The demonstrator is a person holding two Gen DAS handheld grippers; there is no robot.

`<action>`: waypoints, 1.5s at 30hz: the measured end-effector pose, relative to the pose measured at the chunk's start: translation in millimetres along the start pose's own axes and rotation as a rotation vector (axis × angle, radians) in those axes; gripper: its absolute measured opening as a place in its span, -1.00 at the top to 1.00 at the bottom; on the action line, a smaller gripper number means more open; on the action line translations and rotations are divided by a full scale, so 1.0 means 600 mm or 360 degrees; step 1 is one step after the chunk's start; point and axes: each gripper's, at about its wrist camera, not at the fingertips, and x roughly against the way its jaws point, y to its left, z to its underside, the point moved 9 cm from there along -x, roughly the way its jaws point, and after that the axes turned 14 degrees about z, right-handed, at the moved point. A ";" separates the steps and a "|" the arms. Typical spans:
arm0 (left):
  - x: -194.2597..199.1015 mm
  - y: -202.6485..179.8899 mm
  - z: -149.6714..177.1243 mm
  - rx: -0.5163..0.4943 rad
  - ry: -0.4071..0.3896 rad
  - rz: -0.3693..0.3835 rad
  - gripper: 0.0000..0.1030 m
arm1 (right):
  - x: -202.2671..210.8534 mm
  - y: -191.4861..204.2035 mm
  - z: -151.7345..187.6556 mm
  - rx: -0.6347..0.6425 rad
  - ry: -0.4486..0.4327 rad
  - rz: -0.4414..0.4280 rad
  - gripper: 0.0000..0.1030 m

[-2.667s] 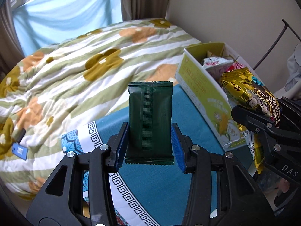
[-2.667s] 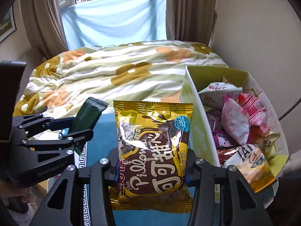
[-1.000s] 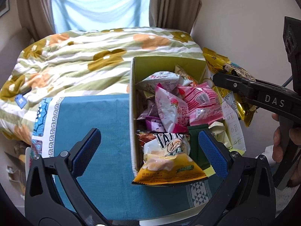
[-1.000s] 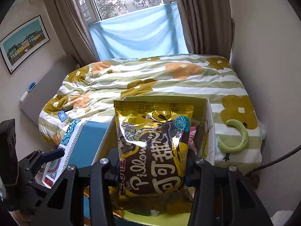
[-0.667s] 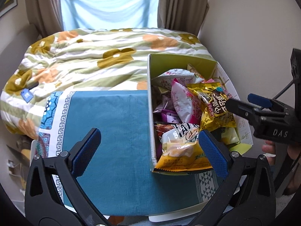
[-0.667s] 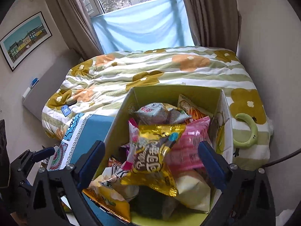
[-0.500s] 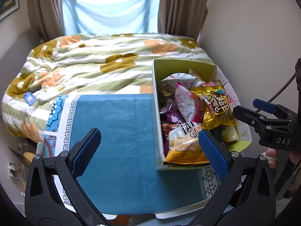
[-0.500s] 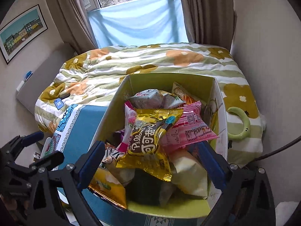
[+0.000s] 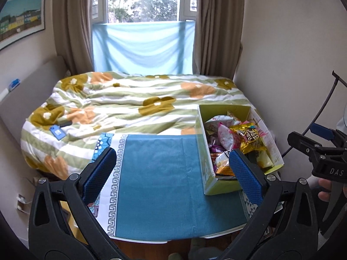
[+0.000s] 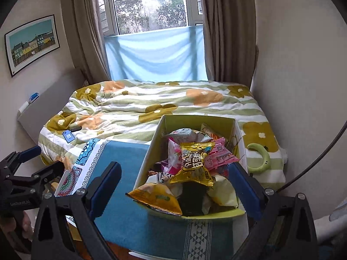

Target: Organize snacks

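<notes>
A yellow-green cardboard box stands at the right end of the blue-clothed table, piled with snack packets. A gold and brown Pillows packet lies on top of the pile, and a dark green packet is wedged near the box's front. My left gripper is open and empty, above the bare blue cloth. My right gripper is open and empty, back from the box's front. Each gripper also shows at the edge of the other's view.
A bed with a floral striped quilt lies right behind the table, with a blue card and a green curved toy on it. A wall is close on the right. A hand holds the right gripper's handle.
The right gripper opened and dropped the gold packet onto the pile in the box. Both grippers then pulled back and rose, so the box looks smaller and the window shows.
</notes>
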 end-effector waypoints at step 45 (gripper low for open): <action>0.109 0.028 0.037 -0.0085 -0.0146 -0.0078 -0.99 | 0.123 0.053 0.069 -0.0104 -0.0147 0.0214 -0.98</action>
